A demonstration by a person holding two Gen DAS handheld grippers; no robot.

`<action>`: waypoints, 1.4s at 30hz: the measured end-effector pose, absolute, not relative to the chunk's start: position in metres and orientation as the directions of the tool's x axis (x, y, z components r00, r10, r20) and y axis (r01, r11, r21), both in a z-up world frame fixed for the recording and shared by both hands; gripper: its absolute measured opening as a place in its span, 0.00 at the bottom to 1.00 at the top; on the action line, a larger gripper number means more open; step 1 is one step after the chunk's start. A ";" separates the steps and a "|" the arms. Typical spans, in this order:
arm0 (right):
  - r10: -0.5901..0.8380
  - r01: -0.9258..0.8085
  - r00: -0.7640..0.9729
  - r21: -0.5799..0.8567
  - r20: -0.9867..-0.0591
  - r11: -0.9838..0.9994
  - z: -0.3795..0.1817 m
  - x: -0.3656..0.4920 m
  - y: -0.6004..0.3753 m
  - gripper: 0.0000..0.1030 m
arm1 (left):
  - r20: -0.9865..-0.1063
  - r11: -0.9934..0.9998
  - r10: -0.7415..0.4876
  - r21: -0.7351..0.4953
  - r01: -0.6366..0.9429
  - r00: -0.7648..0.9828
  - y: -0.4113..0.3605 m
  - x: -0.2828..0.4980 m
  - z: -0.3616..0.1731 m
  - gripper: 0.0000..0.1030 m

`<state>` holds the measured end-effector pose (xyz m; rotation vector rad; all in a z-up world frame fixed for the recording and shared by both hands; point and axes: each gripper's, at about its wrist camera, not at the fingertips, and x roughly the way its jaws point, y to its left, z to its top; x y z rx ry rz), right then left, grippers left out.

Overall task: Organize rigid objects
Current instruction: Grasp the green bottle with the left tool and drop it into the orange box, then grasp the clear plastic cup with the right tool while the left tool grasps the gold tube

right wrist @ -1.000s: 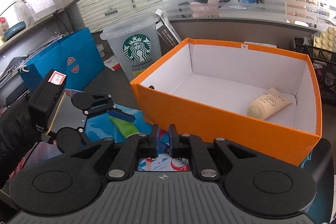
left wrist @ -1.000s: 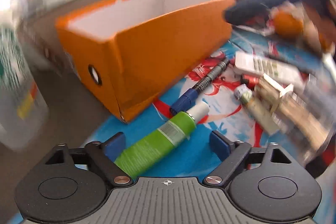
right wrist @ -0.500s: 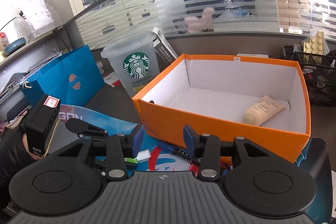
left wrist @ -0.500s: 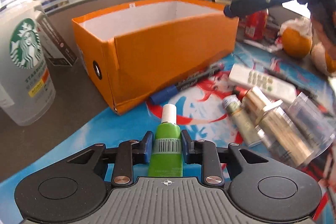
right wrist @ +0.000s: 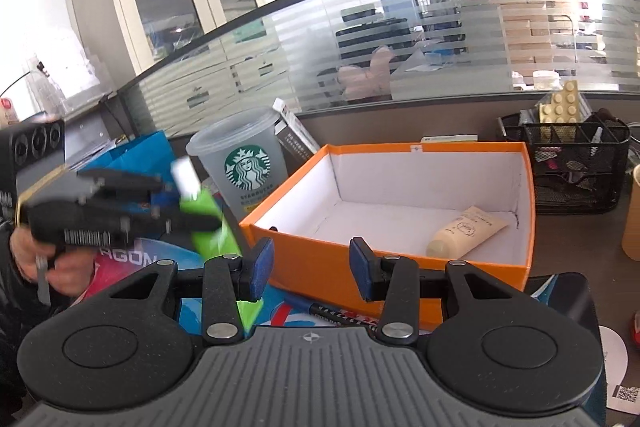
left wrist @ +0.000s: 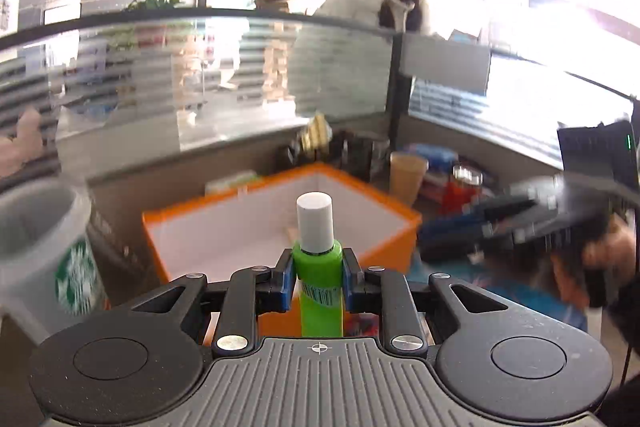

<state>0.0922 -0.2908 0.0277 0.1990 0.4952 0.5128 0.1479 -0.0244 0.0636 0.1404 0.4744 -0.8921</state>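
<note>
The left gripper [left wrist: 317,279] is closing, its blue fingers [left wrist: 285,281] clamped on the green tube [left wrist: 320,287], held in the air before the orange box [right wrist: 400,267]. The right gripper [right wrist: 311,273] is open and empty; a cream tube [right wrist: 466,231] lies inside the box.

Black ribbed tongs [left wrist: 317,281] with 2 blue-padded fingers [left wrist: 285,281], silver screws, round side discs, crosshair mark.
</note>
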 end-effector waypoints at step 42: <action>0.382 -0.285 0.755 0.257 -0.532 0.923 -0.037 0.049 -0.321 0.53 | -0.623 0.816 -0.425 0.049 0.575 0.657 -0.082 0.169 0.012 0.89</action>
